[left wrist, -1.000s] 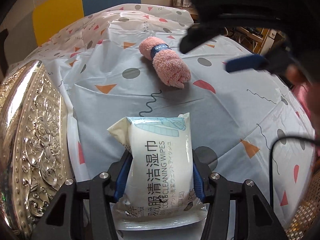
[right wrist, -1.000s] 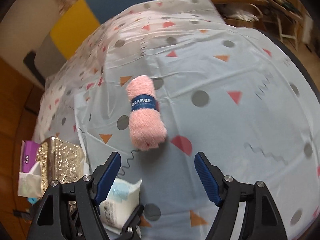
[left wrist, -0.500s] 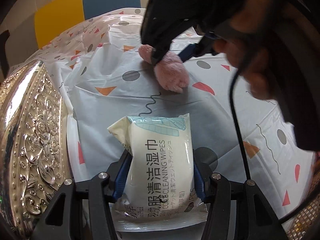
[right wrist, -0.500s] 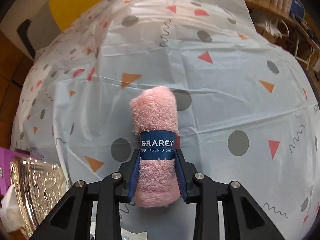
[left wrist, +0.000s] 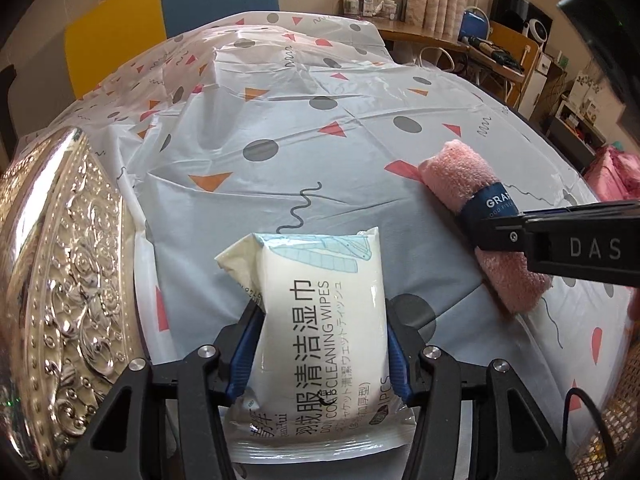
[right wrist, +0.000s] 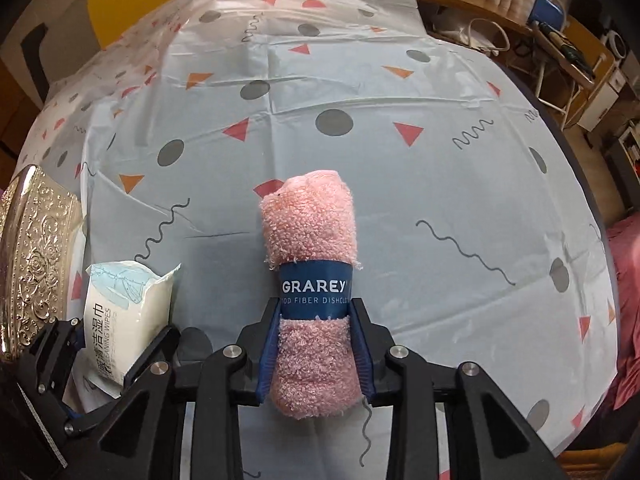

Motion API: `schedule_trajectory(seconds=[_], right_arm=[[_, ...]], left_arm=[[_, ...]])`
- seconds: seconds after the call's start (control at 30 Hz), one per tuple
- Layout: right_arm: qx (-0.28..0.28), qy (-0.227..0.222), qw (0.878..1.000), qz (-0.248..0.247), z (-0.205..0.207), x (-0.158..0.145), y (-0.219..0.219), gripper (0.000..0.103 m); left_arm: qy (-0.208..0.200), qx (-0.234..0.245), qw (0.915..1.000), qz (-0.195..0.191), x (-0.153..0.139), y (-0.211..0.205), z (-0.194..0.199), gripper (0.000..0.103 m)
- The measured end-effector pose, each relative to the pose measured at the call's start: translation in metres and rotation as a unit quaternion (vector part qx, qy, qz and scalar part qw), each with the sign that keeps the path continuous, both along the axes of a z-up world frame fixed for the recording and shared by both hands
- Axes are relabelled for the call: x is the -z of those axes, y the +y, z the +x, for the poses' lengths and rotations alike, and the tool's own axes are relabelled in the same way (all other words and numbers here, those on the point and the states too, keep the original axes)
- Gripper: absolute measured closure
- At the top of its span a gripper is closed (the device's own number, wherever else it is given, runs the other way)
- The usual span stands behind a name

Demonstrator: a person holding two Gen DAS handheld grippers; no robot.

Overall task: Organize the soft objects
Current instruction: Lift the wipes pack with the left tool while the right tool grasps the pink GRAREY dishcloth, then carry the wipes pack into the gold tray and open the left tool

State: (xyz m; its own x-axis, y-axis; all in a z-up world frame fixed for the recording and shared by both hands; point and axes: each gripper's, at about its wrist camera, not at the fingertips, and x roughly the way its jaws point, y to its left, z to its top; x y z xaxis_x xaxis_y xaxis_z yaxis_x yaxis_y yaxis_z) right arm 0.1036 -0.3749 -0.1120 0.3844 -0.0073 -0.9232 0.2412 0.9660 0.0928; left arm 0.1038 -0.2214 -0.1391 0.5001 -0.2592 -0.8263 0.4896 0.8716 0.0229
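My left gripper [left wrist: 320, 344] is shut on a white pack of cleaning wipes [left wrist: 320, 320], held low over the patterned tablecloth [left wrist: 280, 120]. My right gripper [right wrist: 316, 344] is shut on a rolled pink dishcloth [right wrist: 310, 232] with a blue paper band. In the left wrist view the dishcloth [left wrist: 456, 176] sits at the right with the right gripper [left wrist: 500, 236] clamped across it. In the right wrist view the wipes pack [right wrist: 124, 300] and left gripper [right wrist: 116, 352] are at the lower left.
A shiny embossed silver box [left wrist: 60, 264] stands at the left edge, close beside the wipes; it also shows in the right wrist view [right wrist: 36, 256]. Yellow and blue chair backs [left wrist: 160, 12] stand beyond the table. Shelves and clutter [left wrist: 520, 52] lie to the right.
My right gripper closed on the pink dishcloth and carried it back toward the near right of the table. The left gripper has stayed still with the wipes.
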Motion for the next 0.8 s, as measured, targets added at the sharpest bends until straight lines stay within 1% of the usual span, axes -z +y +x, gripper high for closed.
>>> schedule_trajectory(seconds=[0.07,0.13,0.23,0.33,0.4,0.53,0.67,0.8], right_arm=[[0.008,-0.003,1.0,0.008,0.0,0.002,-0.003,0.067],[0.016,0.006,1.0,0.019,-0.001,0.012,-0.006,0.064],[0.007,0.003,1.0,0.007,-0.002,0.012,-0.002,0.064],[0.003,0.001,1.0,0.002,-0.003,0.012,-0.002,0.064],[0.003,0.0,1.0,0.002,-0.003,0.011,-0.003,0.064],[0.0,0.001,1.0,-0.003,-0.003,0.012,-0.003,0.063],[-0.011,0.002,1.0,-0.022,-0.001,0.013,0.004,0.062],[-0.012,0.001,1.0,-0.022,-0.003,0.012,0.006,0.062]], left_arm=[[0.014,-0.002,0.9999,0.005,-0.002,-0.002,0.004,0.05],[0.032,-0.005,0.9995,0.004,-0.005,-0.002,0.008,0.051],[0.027,-0.005,0.9996,-0.002,-0.02,-0.003,0.009,0.051],[0.011,0.003,0.9997,-0.021,-0.047,-0.005,0.011,0.051],[0.01,0.004,0.9992,-0.038,-0.066,-0.004,0.017,0.051],[0.006,-0.015,0.9978,-0.064,-0.107,0.008,0.042,0.051],[-0.021,-0.045,0.9956,-0.08,-0.15,0.034,0.068,0.051],[-0.044,-0.08,0.9912,-0.095,-0.185,0.075,0.09,0.051]])
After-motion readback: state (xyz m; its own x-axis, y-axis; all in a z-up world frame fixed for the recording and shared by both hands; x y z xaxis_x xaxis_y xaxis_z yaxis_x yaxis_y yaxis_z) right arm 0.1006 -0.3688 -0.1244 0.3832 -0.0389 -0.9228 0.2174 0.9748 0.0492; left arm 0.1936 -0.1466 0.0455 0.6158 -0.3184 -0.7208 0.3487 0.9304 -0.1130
